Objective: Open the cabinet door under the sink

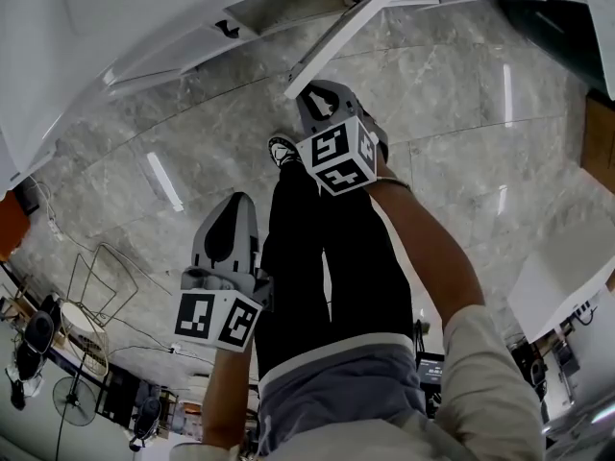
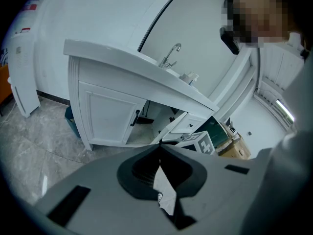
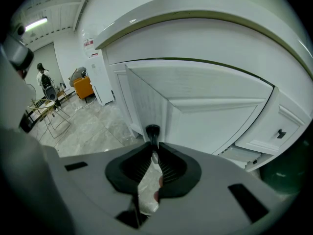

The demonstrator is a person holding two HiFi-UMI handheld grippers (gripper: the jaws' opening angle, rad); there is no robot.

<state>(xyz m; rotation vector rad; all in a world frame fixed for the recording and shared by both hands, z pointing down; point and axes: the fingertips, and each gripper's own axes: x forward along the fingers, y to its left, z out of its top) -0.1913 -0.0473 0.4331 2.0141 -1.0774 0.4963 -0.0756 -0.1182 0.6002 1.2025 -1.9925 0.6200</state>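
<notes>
**Inspector:** How much of the door handle can be read?

**Observer:** In the right gripper view, only its black top end. The rest is covered by the right gripper, whose jaws are closed on it. In the head view the marker cube conceals the handle entirely.

**Inspector:** And the cabinet door?

**Observer:** It is edge-on in the head view, so its face is not visible. The cabinet is cut off by the top border.

**Inspector:** What about the cabinet opening?

**Observer:** It is dark in the left gripper view and its contents are indeterminate. The person far off in the right gripper view is too small to detail.
</notes>
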